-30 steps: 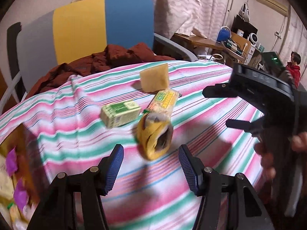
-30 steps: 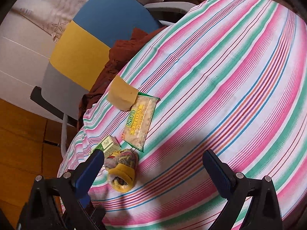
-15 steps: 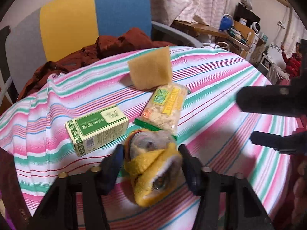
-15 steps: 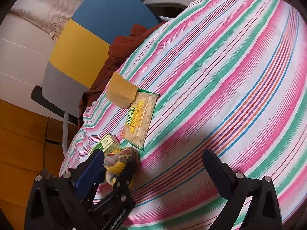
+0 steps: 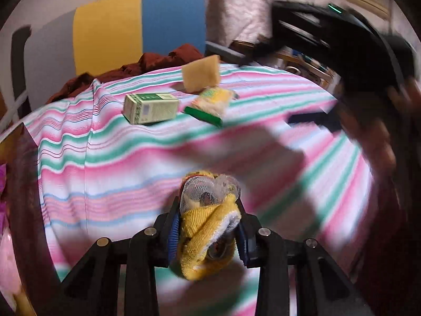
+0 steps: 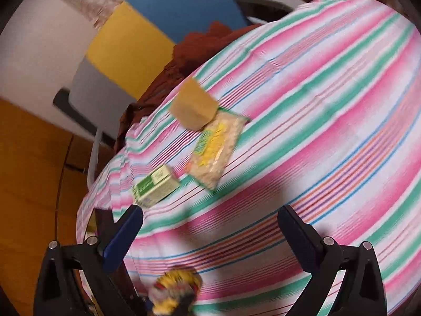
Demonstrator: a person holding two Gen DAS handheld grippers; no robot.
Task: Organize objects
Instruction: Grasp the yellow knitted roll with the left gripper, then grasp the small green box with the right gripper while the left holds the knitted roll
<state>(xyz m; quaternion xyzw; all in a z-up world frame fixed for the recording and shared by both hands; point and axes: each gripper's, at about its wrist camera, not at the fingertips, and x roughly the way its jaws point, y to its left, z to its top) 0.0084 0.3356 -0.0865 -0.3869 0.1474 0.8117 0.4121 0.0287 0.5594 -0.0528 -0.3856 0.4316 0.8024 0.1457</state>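
Note:
My left gripper [image 5: 208, 234] is shut on a yellow mesh-wrapped bundle [image 5: 208, 226], held above the near part of the striped tablecloth [image 5: 105, 158]. The bundle [image 6: 175, 293] also shows blurred at the bottom of the right wrist view. A green box [image 5: 151, 108] [image 6: 155, 185], a snack packet [image 5: 210, 104] [image 6: 217, 147] and a tan sponge [image 5: 201, 73] [image 6: 193, 108] lie together farther back on the cloth. My right gripper [image 6: 210, 237] hangs open above the cloth with nothing between its fingers; in the left wrist view it appears as a dark blur [image 5: 342, 44] at the right.
A chair with a yellow, blue and grey back [image 5: 139, 31] stands behind the table, with a dark red cloth [image 5: 158, 62] draped on its seat. A wooden floor [image 6: 31, 171] lies to the left below the table edge. Cluttered furniture sits at the far right.
My left gripper closed on the yellow bundle and pulled it back toward the near edge, away from the box and packet. The right gripper shifted, and both views are now motion-blurred.

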